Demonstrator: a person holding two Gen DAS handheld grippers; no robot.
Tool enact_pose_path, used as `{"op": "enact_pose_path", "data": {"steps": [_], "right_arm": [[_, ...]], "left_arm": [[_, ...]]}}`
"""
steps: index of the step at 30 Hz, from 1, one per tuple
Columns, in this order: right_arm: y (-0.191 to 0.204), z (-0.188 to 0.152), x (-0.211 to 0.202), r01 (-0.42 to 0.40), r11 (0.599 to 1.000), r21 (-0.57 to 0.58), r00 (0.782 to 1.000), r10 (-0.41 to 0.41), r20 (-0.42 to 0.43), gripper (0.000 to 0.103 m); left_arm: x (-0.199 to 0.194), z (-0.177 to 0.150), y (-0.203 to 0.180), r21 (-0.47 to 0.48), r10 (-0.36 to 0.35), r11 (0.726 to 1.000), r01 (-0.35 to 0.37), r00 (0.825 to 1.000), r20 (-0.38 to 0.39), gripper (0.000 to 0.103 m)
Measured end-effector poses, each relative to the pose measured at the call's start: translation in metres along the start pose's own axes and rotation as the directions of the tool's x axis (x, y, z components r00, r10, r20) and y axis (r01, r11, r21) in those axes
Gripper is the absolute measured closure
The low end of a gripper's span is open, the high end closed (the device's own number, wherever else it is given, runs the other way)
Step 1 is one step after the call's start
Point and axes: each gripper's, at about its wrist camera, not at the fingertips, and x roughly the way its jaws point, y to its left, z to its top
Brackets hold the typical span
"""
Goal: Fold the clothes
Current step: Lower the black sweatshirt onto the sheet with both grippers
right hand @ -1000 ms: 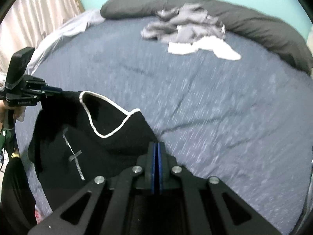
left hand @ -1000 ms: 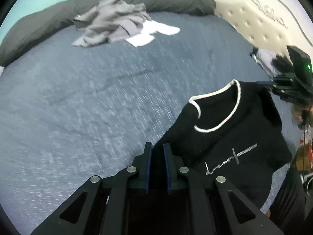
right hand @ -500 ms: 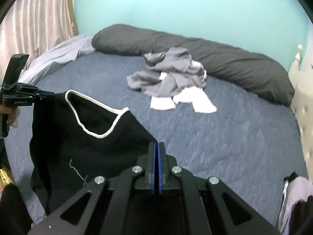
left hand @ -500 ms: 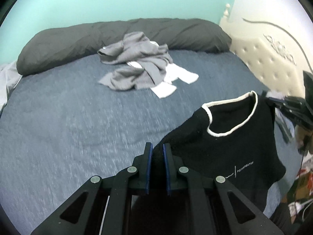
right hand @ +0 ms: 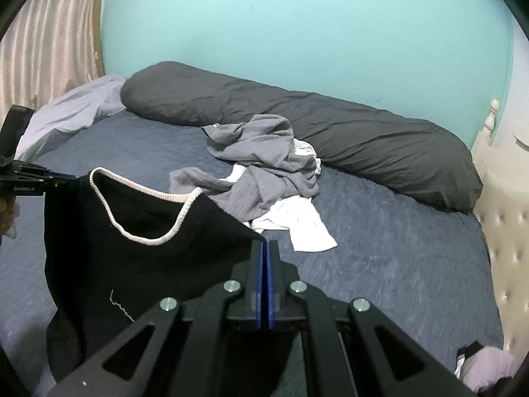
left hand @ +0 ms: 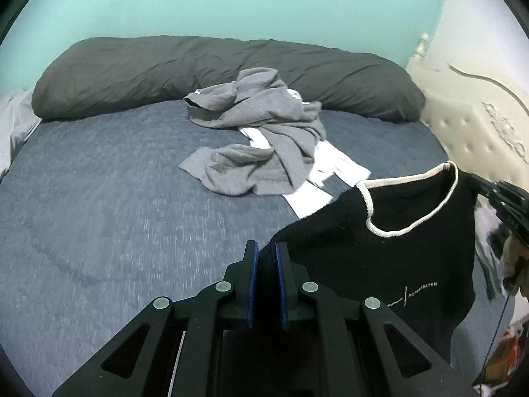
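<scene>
A black knit top [left hand: 390,258] with a white-trimmed neckline hangs in the air over the bed, stretched between both grippers. My left gripper [left hand: 265,248] is shut on one shoulder, with black cloth bunched between its blue pads. My right gripper [right hand: 264,244] is shut on the other shoulder of the top [right hand: 132,264], its pads almost touching. Each gripper also shows in the other's view: the right gripper [left hand: 471,178] at the right edge, the left gripper [right hand: 71,176] at the left edge. The top's lower hem is hidden behind the gripper bodies.
On the blue-grey bed [left hand: 99,215] lies a crumpled grey garment [left hand: 261,132] over a white one [left hand: 330,172]. A long dark grey pillow [left hand: 198,69] runs along the teal wall. A cream tufted headboard [left hand: 479,125] stands at the right. Pale bedding [right hand: 76,109] lies at the left.
Both grippers have risen with the black top held between them, and it now hangs higher above the bed. The views have tilted up to show the wall and pillow.
</scene>
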Motion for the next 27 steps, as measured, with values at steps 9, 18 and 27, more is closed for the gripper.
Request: {"op": "enact_pose_path", "data": {"steps": [9,18,27], "right_arm": [[-0.016,-0.008,0.103,0.025,1.0,0.012,0.996,-0.023,-0.087,0.101],[-0.02,-0.061,0.189,0.008,0.998,0.057,0.978,0.004,-0.21,0.101],[-0.017,-0.079,0.217,-0.011,0.998,0.066,0.961,0.029,-0.275,0.1]], "left_arm": [[0.105,0.014,0.003,-0.033,0.039,0.999,-0.041,0.996,-0.076,0.091],[0.182,-0.016,0.016,-0.061,0.074,0.995,-0.084,0.985,-0.157,0.091],[0.206,-0.027,0.027,-0.105,0.058,0.991,-0.08,0.978,-0.2,0.087]]}}
